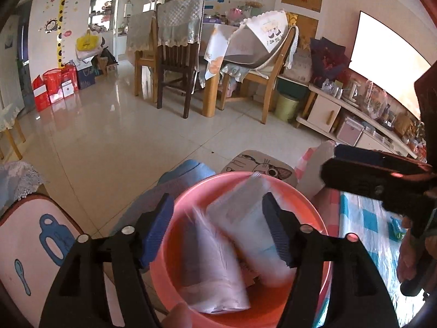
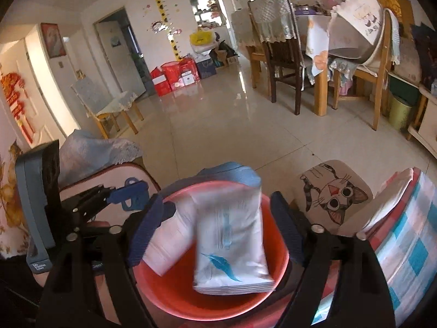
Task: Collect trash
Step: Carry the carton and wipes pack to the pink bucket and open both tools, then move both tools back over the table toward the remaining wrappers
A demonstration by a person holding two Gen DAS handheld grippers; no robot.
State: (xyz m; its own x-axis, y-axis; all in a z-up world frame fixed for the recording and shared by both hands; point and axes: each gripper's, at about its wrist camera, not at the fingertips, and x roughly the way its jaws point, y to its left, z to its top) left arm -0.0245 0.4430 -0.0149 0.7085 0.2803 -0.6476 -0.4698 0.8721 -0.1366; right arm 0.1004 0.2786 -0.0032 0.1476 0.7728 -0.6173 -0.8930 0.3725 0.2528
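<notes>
Above the round pink plastic basin (image 2: pixel 207 298), both the left gripper (image 1: pixel 218 232) and right gripper (image 2: pixel 215 229) gape wide, holding nothing. The blurred white feather-print packet (image 2: pixel 232 243) and a plain white packet (image 2: pixel 166 243) sit inside; the tilted one might slide over the near rim.

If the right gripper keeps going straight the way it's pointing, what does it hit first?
Most likely the white packet with the blue feather, blurred between the open right gripper fingers, over the pink basin. Depth is unclear.

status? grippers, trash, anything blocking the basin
Left gripper open, right gripper open, both above the pink basin. Two white packets blurred, inside or dropping in; neither gripped. Nothing blocking.
</notes>
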